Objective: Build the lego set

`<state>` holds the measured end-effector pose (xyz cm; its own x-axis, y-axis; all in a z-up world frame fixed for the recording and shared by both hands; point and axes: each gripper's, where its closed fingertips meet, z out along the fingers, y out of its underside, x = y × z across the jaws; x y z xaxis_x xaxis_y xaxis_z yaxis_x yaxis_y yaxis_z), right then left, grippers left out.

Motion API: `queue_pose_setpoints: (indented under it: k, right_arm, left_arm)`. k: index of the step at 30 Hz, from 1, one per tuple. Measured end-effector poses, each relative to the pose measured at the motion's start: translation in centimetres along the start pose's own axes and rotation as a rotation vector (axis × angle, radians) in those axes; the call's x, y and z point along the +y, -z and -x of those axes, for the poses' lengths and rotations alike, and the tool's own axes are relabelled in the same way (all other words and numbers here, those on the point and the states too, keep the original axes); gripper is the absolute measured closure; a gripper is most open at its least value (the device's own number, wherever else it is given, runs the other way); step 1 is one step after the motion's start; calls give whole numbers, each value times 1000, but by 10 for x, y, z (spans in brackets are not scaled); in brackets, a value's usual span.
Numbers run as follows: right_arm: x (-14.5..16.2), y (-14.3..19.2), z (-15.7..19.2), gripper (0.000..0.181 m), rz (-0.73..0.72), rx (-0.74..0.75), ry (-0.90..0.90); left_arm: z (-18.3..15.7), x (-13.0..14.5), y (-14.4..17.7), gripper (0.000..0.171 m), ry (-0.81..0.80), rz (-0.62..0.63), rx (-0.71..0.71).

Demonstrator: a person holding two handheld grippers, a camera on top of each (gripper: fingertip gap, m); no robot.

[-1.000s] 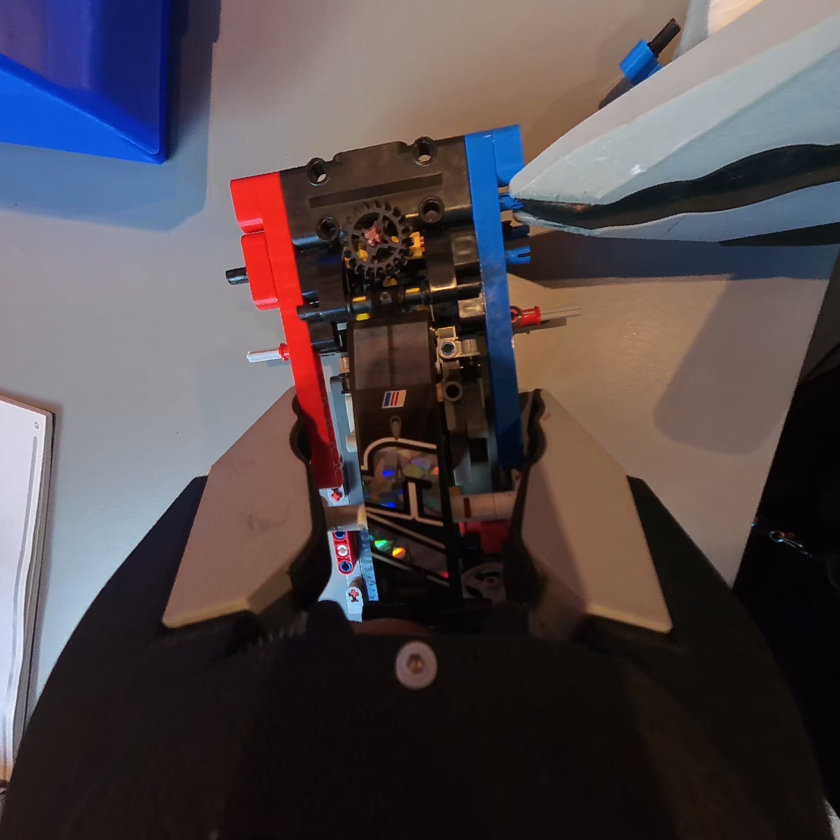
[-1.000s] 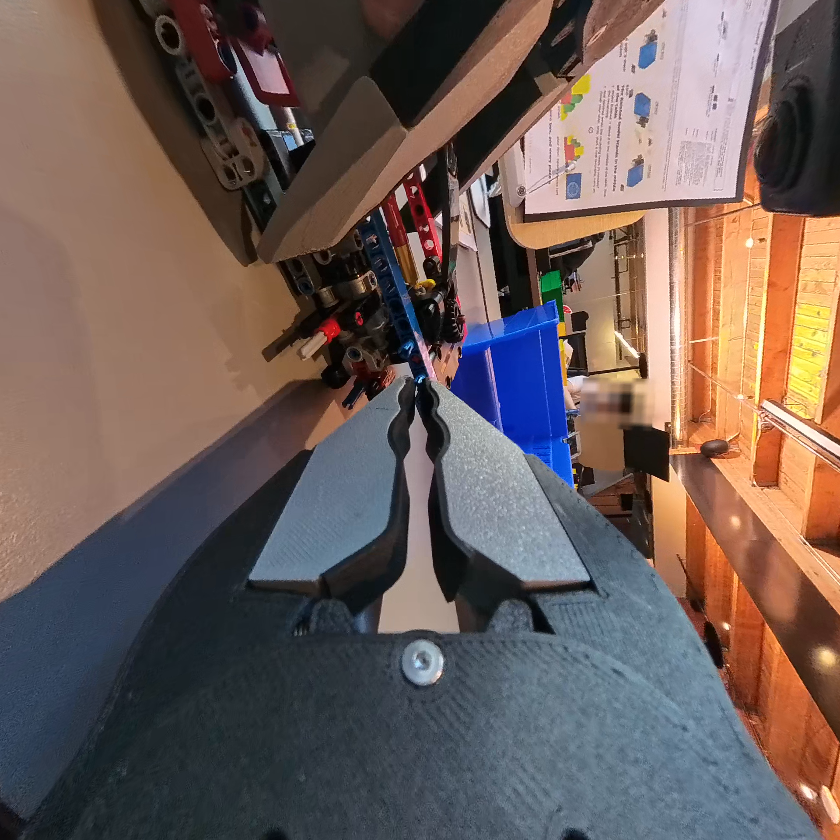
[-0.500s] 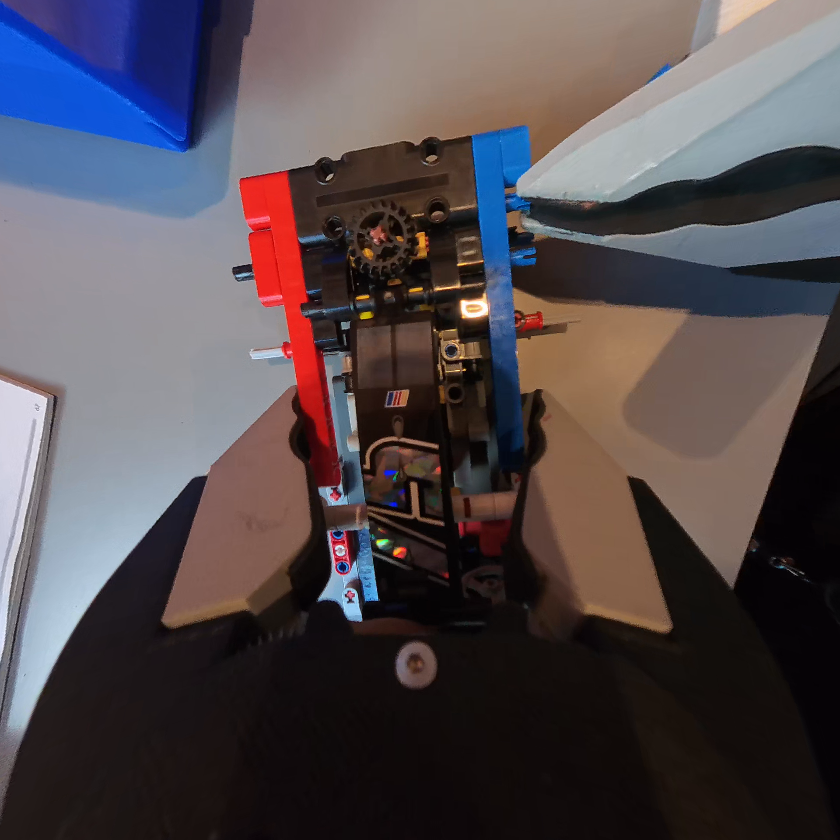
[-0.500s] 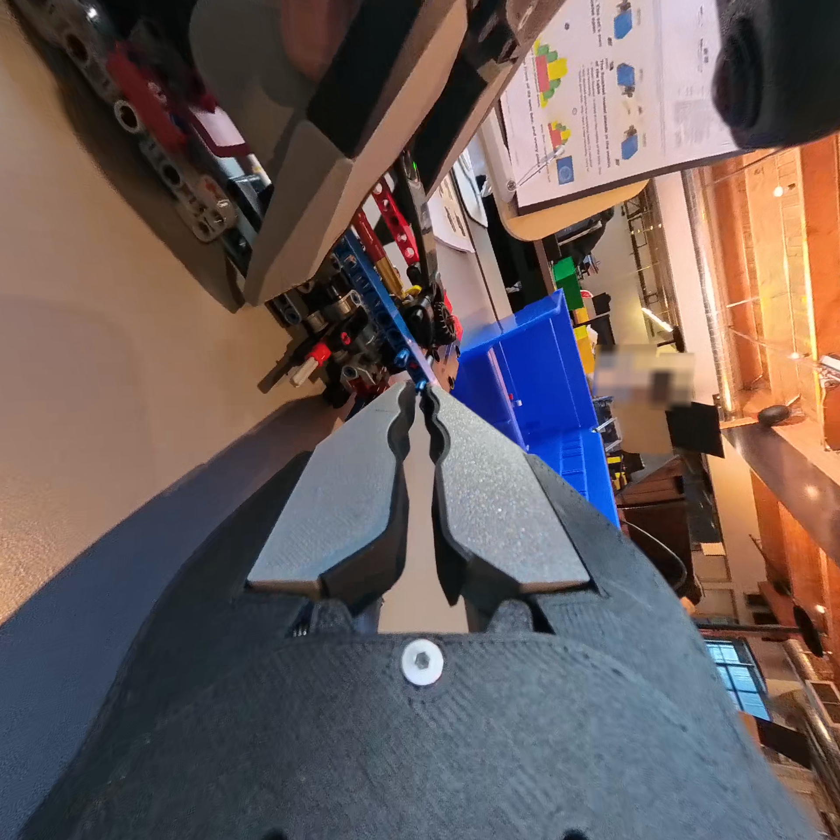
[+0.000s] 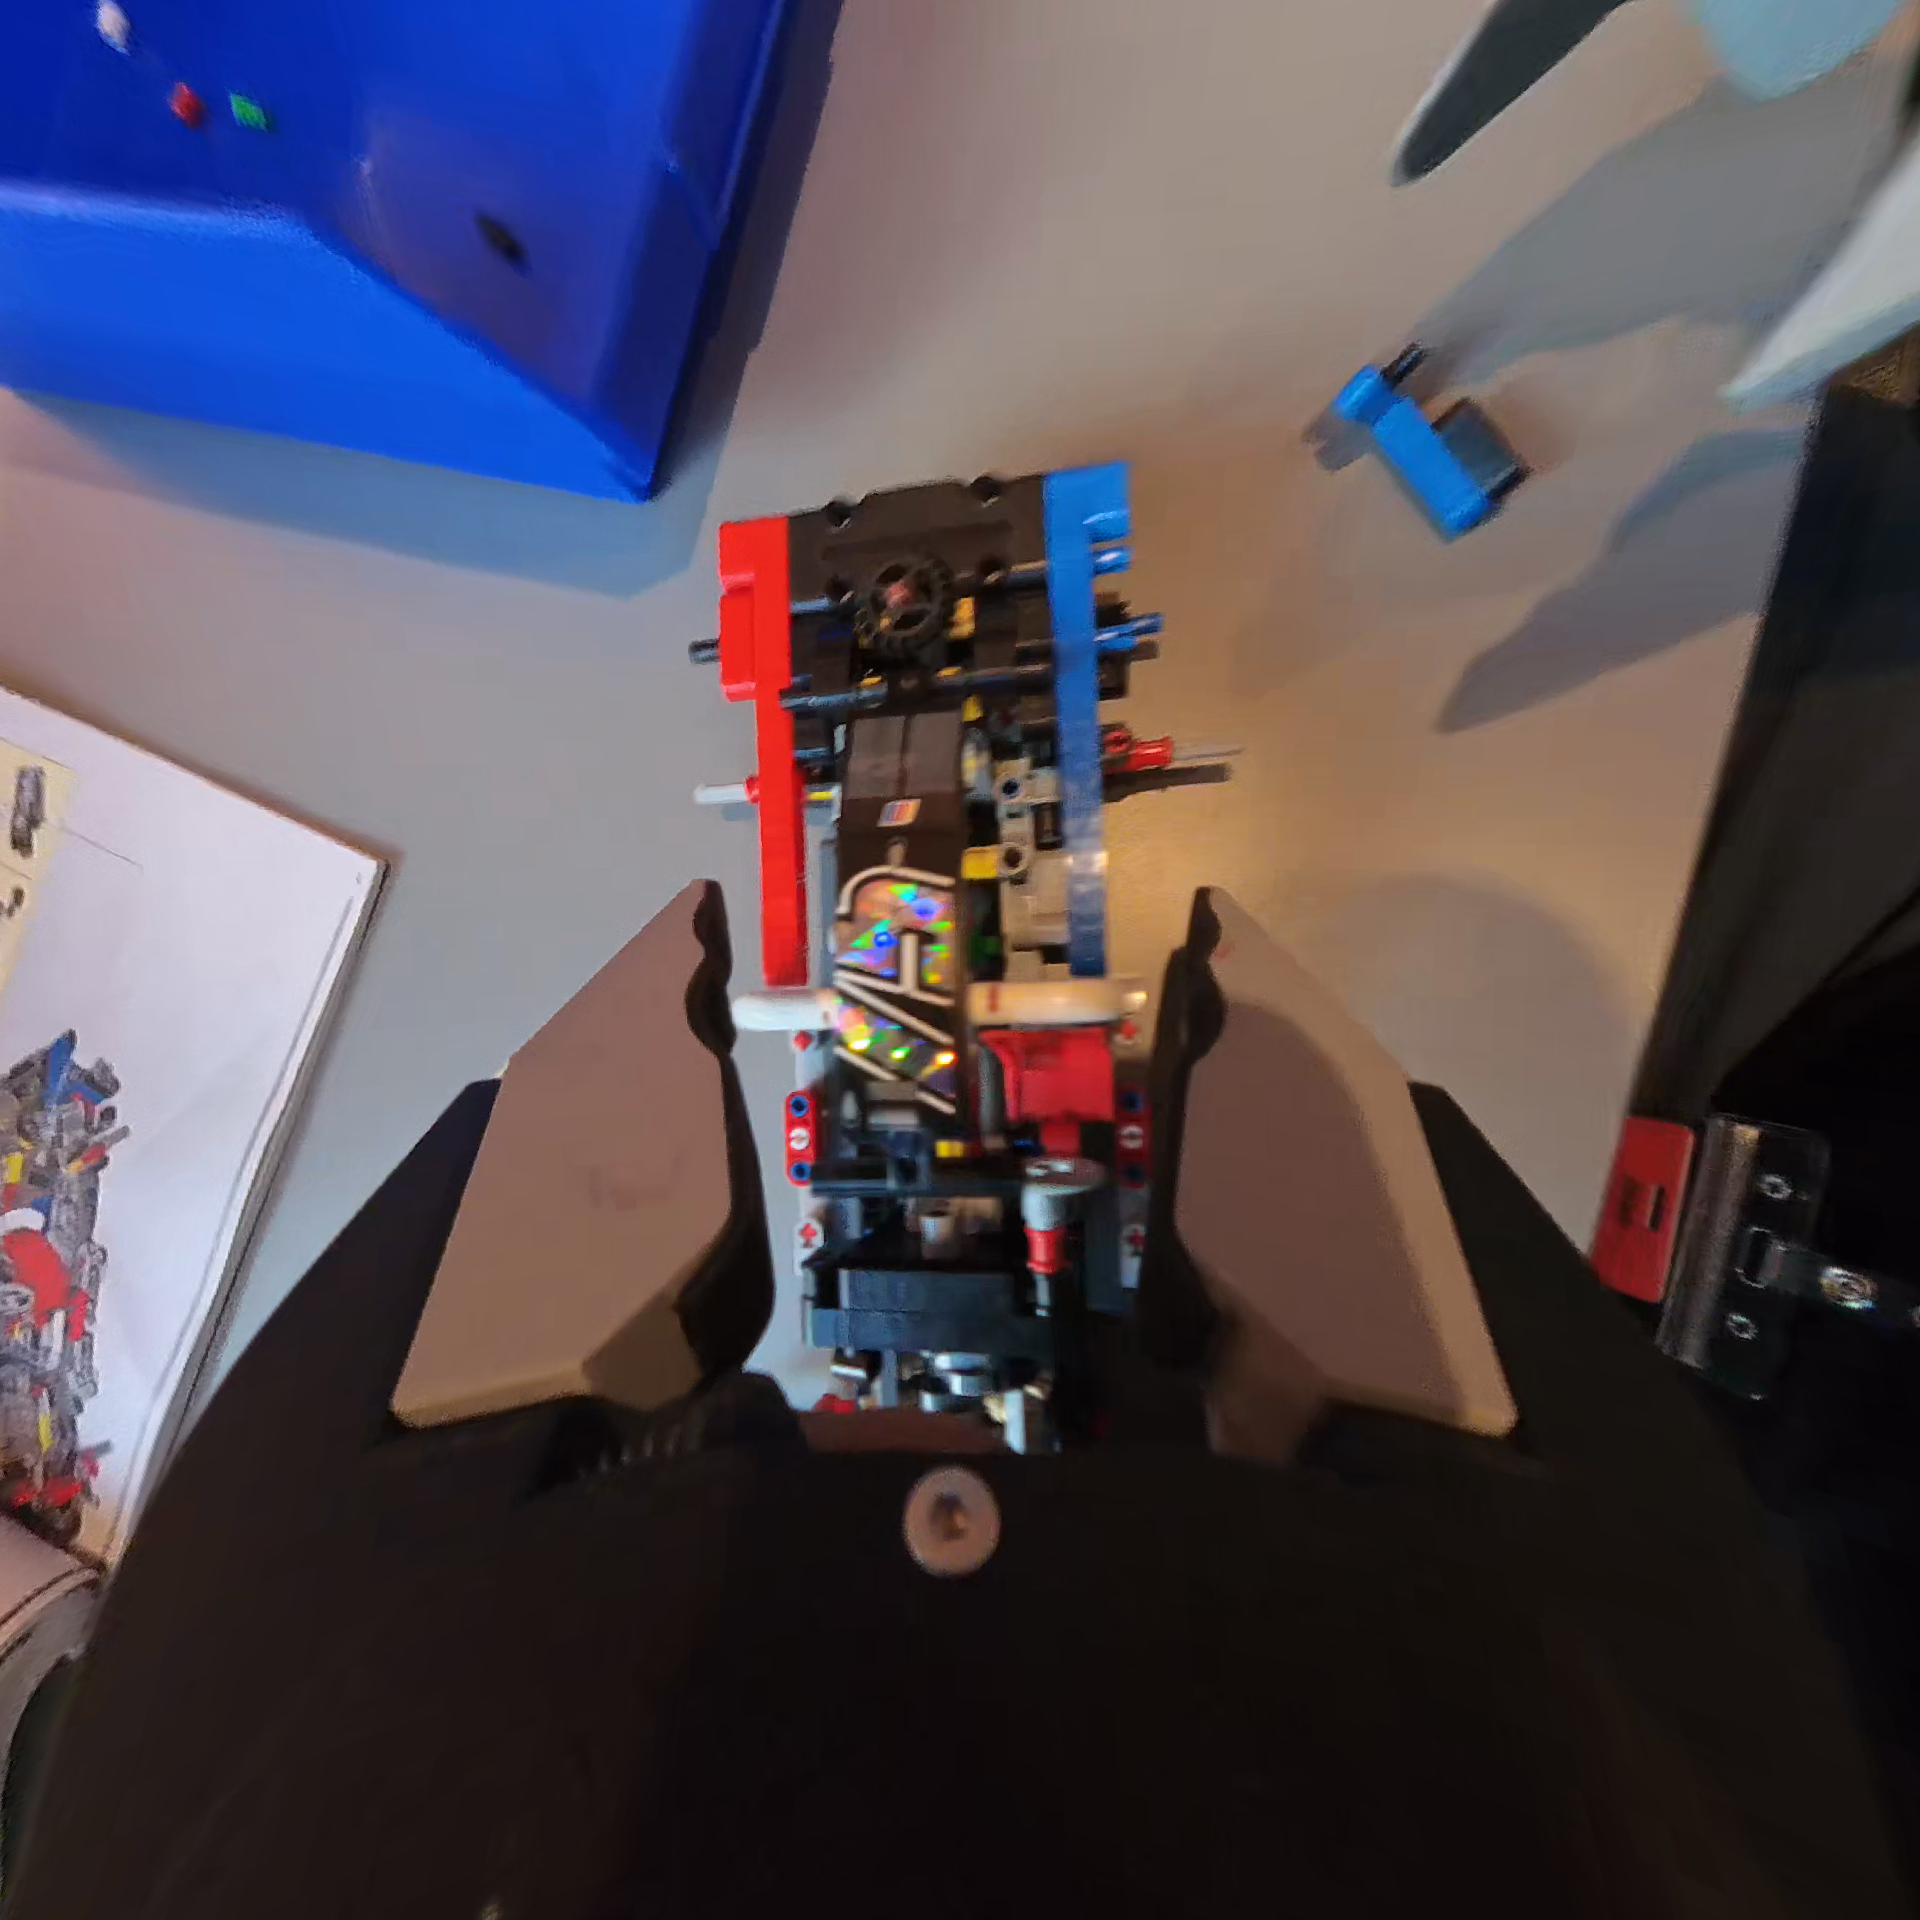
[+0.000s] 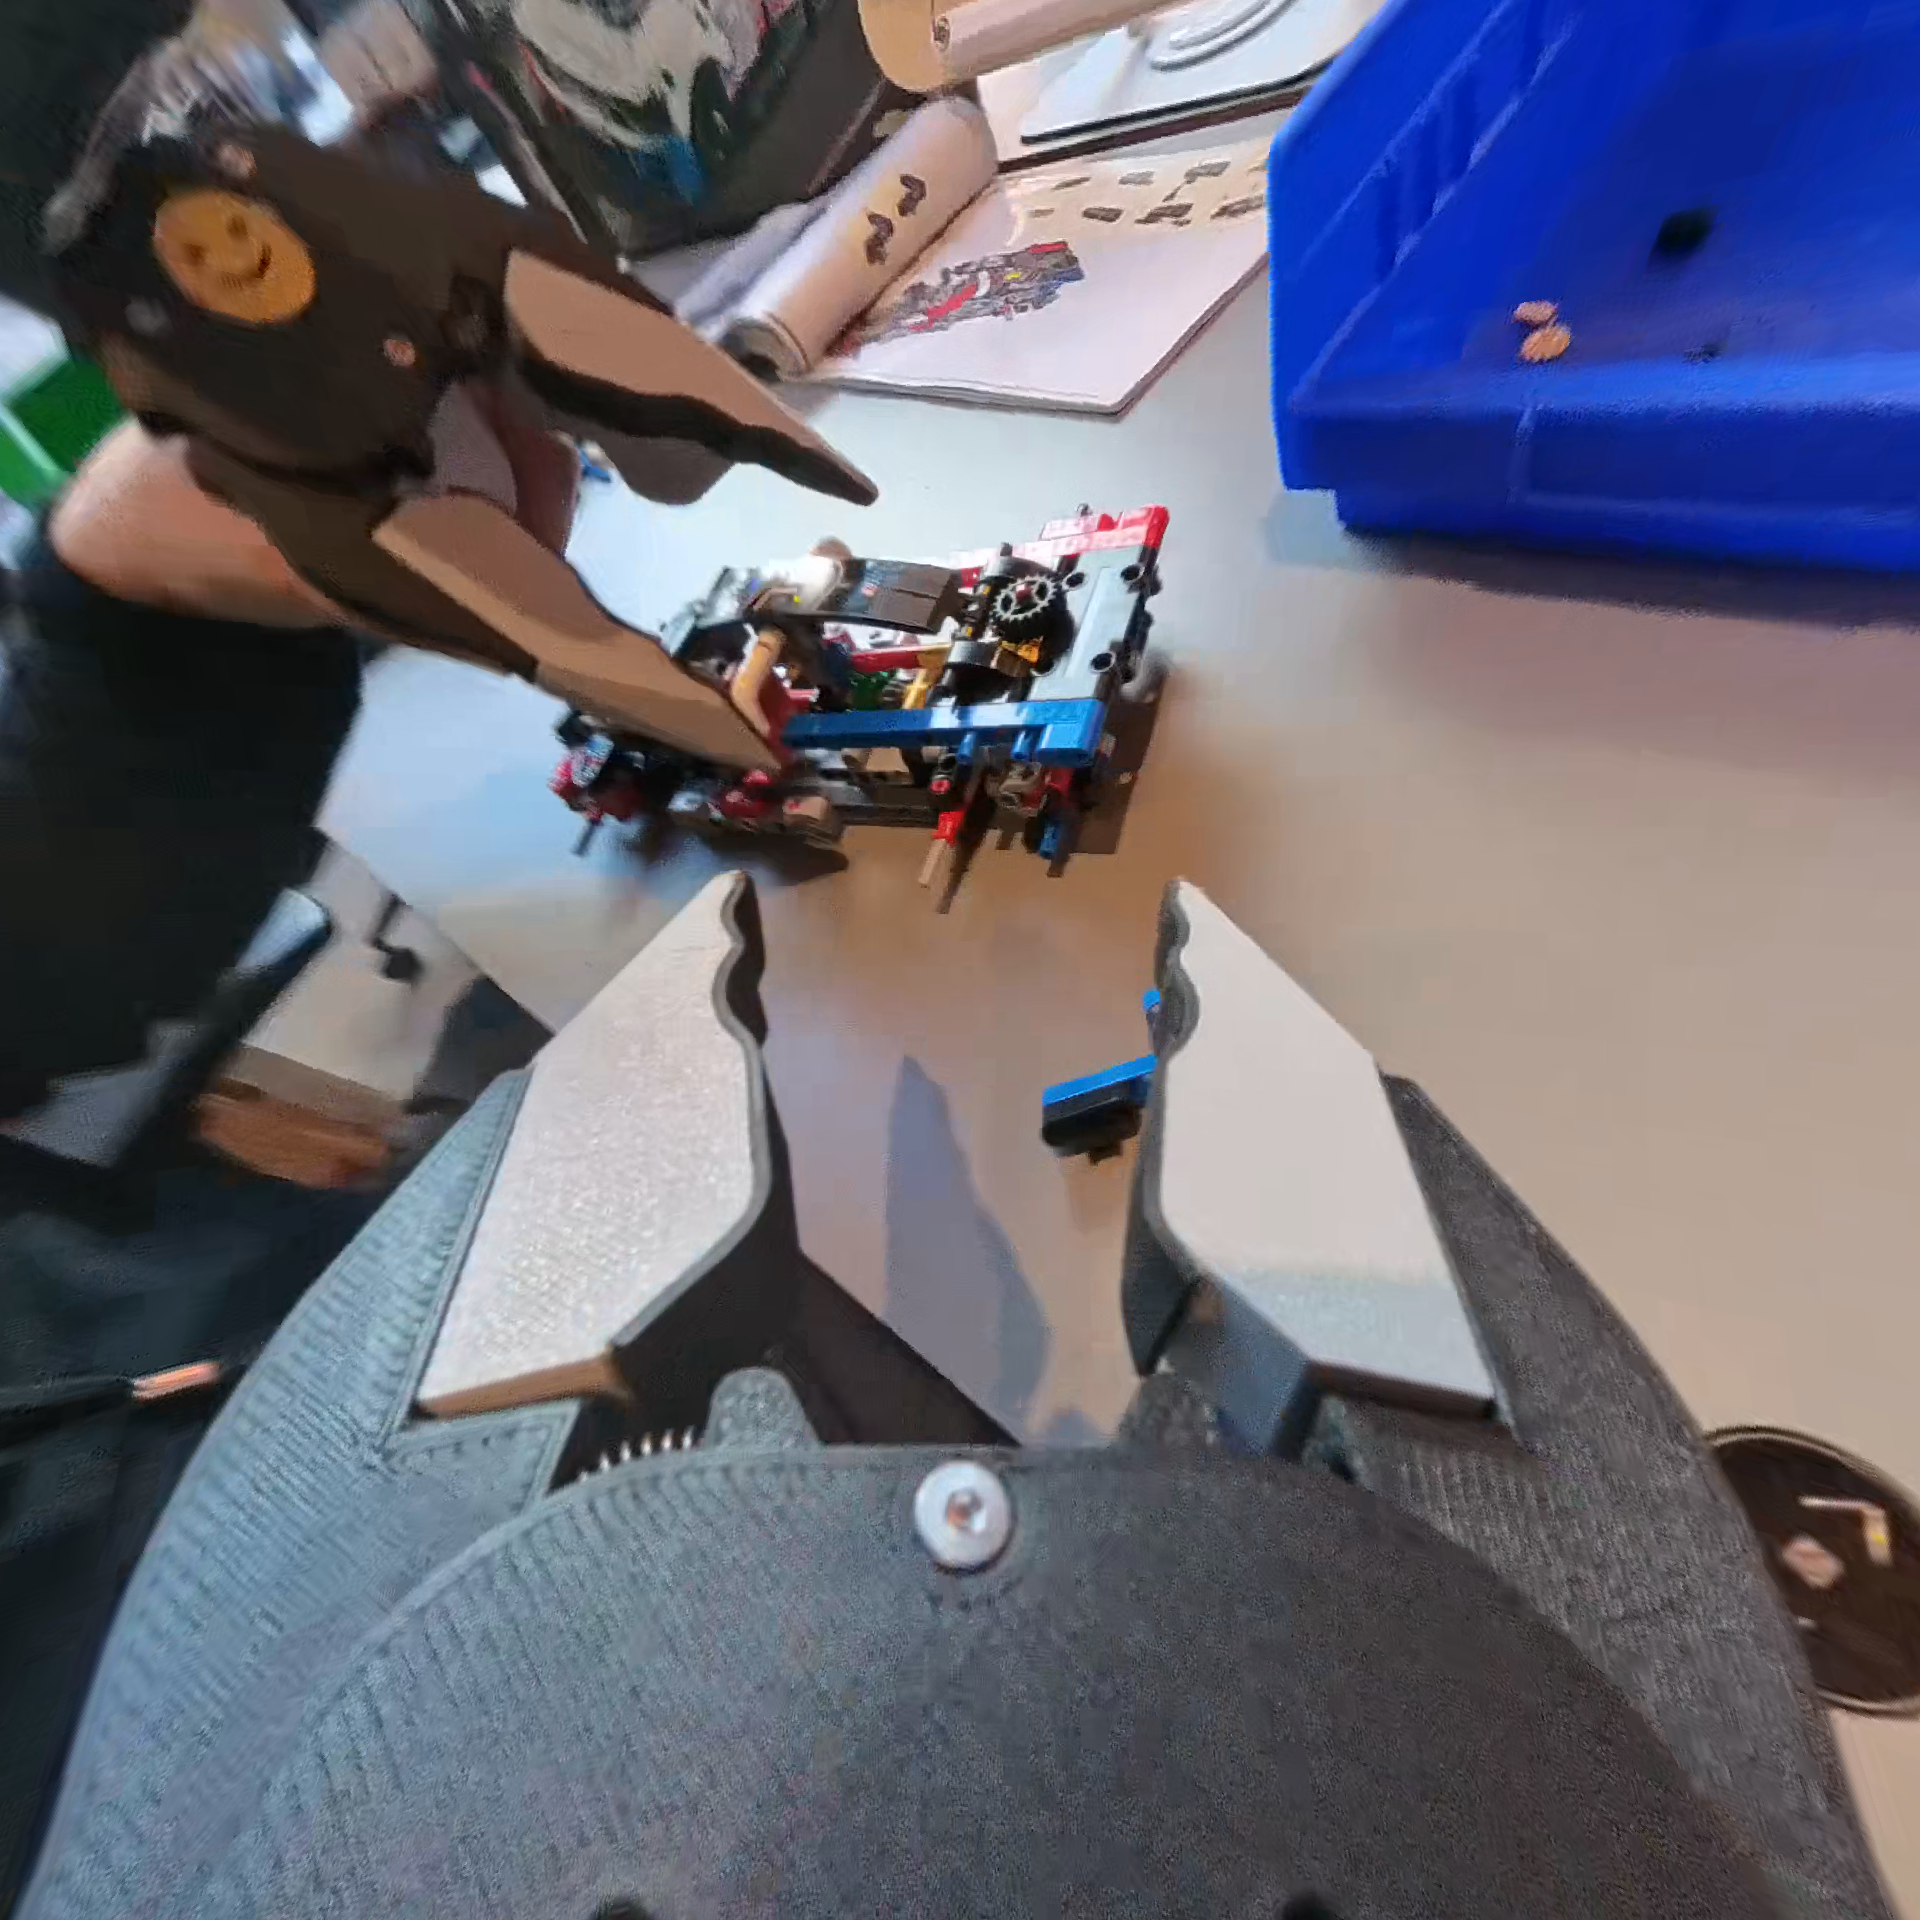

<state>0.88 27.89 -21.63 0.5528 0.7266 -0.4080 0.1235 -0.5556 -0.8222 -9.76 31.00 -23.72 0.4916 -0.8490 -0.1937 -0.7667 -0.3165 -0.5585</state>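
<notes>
Lego model (image 5: 914,883): a half-built chassis resting flat on the pale table (image 6: 1455,883), with a red beam along one long side, a blue beam along the other and a black gear near its far end.
Left gripper (image 5: 951,914): jaws spread wide, straddling the near half of the model; a gap shows on each side between finger and bricks in the left wrist view, so it grips nothing.
Right gripper (image 6: 956,904): jaws wide apart, above bare table on the model's blue-beam side, clear of the model.
Loose blue piece (image 6: 1091,1101): lies on the table just beside the inner edge of one right finger, partly hidden by it; whether they touch I cannot tell.
Blue bin (image 6: 1610,312): stands beyond the model's gear end, with a strip of bare table between.
Instruction booklet (image 5: 156,1039): open on the red-beam side, its corner well apart from the model.
Table edge: runs close behind the model's near end in the right wrist view.
Open room: widest on the blue-beam side.
</notes>
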Motion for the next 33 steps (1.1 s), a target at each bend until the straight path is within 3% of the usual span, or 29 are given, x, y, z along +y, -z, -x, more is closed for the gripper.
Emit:
queue_pose_setpoints:
  k: [5,10,12,13,16,17,18,21,22,25,28,30,31,32,33]
  right_arm:
    - [0,-5,11,100,-18,-88,-115]
    - [4,-17,13,101,1,-23,-109]
    - [6,-20,14,104,16,-16,-119]
    - [7,-20,18,109,26,-30,-115]
    - [3,-17,27,150,22,-54,-68]
    - [3,-17,28,152,27,-56,-56]
    - [7,-18,26,137,50,-41,-41]
    - [12,-18,24,39,61,-63,38]
    - [11,-18,29,30,60,-90,43]
    - [5,-21,27,34,53,-44,121]
    - [-9,-21,46,31,-10,-125,106]
    - [-18,-19,49,60,-28,-133,86]
    - [-18,-19,51,75,-10,-149,96]
    - [-17,-19,56,91,14,-173,119]
    - [-15,-20,60,81,32,-190,136]
  left_arm:
    - [-61,-45,19,102,-184,-176,74]
    - [-113,-81,19,123,-348,-265,173]
    - [-126,-90,16,123,-364,-274,226]
    - [-127,-92,14,125,-380,-264,230]
    - [-127,-96,13,127,-422,-246,222]
    - [-130,-96,15,129,-451,-237,223]
    - [-133,-92,17,131,-481,-219,244]
    - [-150,-89,36,140,-448,-250,411]
    - [-152,-90,41,142,-419,-256,451]
    - [-148,-84,42,143,-430,-222,442]
    - [-144,-91,65,143,-435,-287,504]
    - [-121,-117,81,135,-358,-397,449]
    - [-106,-130,85,153,-321,-449,392]
    - [-98,-141,88,158,-300,-495,361]
    - [-103,-143,90,163,-307,-507,406]
